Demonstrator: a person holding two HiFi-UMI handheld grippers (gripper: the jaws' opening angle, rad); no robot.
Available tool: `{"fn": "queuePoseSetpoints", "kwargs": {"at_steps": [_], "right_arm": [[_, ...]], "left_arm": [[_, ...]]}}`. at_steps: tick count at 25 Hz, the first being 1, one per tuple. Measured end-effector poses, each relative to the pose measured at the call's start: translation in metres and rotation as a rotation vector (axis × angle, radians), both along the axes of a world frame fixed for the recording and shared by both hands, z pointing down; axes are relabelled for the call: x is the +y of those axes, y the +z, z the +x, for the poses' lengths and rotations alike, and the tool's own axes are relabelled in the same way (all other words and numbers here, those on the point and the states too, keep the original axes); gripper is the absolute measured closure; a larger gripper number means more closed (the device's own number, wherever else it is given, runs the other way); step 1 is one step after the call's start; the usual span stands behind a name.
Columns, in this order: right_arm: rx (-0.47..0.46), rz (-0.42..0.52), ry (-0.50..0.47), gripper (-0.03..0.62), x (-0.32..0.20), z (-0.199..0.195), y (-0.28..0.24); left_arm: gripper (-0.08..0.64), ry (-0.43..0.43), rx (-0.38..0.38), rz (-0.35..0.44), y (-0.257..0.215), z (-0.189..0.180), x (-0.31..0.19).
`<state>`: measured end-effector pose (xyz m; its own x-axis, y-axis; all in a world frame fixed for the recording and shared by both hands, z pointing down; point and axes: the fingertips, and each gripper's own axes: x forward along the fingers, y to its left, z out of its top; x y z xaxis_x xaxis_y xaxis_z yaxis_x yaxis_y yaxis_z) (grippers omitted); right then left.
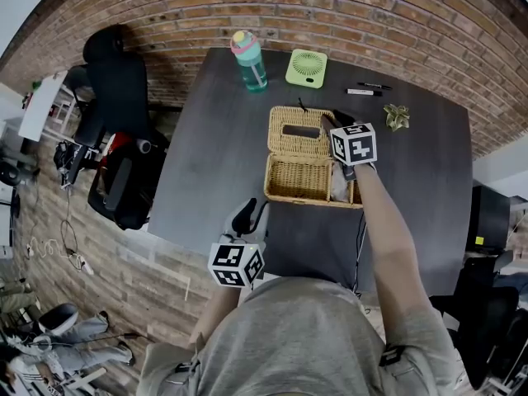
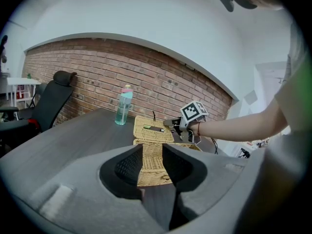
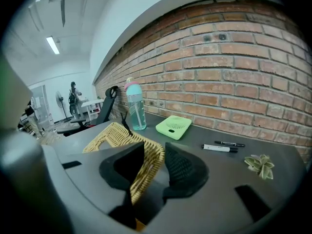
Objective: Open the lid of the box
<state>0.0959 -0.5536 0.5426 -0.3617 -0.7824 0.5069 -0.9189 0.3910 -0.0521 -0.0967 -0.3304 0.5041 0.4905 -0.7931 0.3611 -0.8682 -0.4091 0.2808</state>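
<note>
While my right gripper [image 3: 155, 165] pinches the wicker lid [image 1: 297, 130] by its rim, the box [image 1: 301, 196] gapes open just beneath; my left gripper [image 2: 152, 165] hangs well short, jaws apart, empty. Next, I reckon: ease the lid fully back, then release

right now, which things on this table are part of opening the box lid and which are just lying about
In the job:
box
lid, raised, its rim pinched by the right gripper
left gripper, open and empty, near the table's front edge

Lying about:
bottle
fan
pens
leafy ornament
</note>
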Motion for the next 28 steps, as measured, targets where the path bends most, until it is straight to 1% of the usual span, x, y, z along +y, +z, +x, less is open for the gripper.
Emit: {"fn": "queuePoseSetpoints", "kwargs": {"at_steps": [8, 14, 20, 26, 28], "right_arm": [[0.010, -0.050, 0.049, 0.468, -0.009, 0.004, 0.020], [0.006, -0.050, 0.068, 0.469, -0.007, 0.006, 0.021], [-0.013, -0.011, 0.050, 0.469, 0.007, 0.003, 0.000], [-0.089, 0.058, 0.018, 0.481, 0.053, -0.011, -0.033], [-0.098, 0.081, 0.010, 0.489, 0.070, -0.015, -0.043]], "left_arm": [[0.439, 0.004, 0.001, -0.001, 0.000, 0.002, -0.003], [0.438, 0.001, -0.001, -0.001, 0.002, 0.000, -0.001], [0.439, 0.010, -0.002, 0.011, -0.003, 0.002, 0.002], [0.439, 0.014, -0.014, 0.024, -0.006, 0.001, 0.011], [0.442, 0.017, -0.013, 0.030, -0.008, 0.002, 0.016]]}}
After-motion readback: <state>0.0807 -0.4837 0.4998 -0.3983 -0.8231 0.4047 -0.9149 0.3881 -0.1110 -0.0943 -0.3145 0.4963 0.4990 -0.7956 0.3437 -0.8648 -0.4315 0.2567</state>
